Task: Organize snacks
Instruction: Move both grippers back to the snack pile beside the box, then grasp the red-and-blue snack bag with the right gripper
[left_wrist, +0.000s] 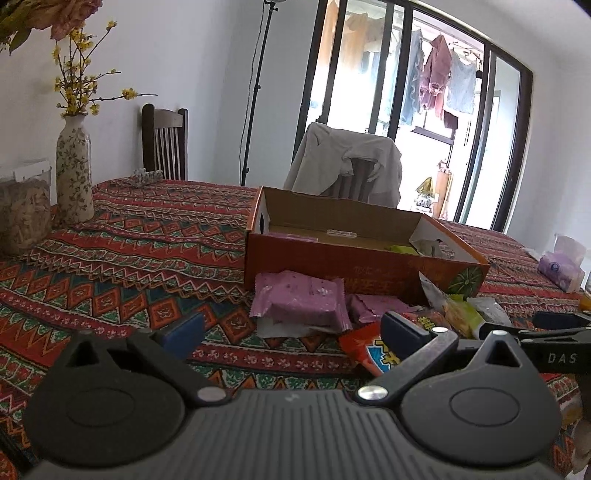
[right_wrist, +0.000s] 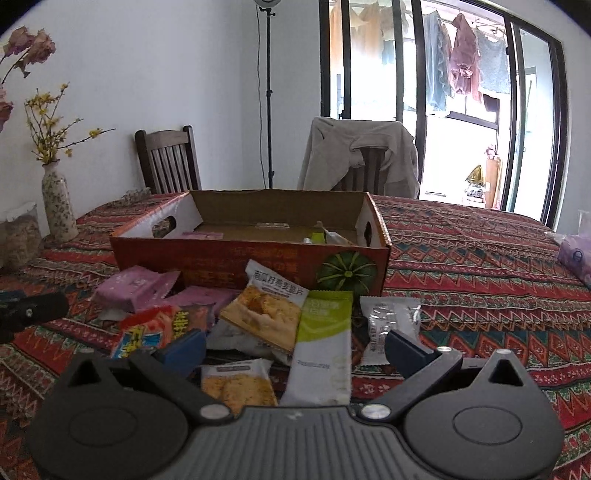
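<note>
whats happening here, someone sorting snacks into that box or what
Yes, it looks that way. A person holds two tongs over a patterned table where snack packets lie piled in front of an open orange cardboard box. The left tongs are open and empty near a purple packet. The right tongs are also open, hovering over a green and white packet and a cracker packet. A few items already sit in the box; most snacks remain outside.

Table (right_wrist: 480, 258), covered by red patterned cloth. On it: open cardboard box (right_wrist: 236, 266); loose snack packets (right_wrist: 266, 314) heaped just before the box; flowered vase (left_wrist: 74, 173) and filled clear jar (left_wrist: 22, 218) at left; purple tissue pack (left_wrist: 561, 267) at right.
</note>
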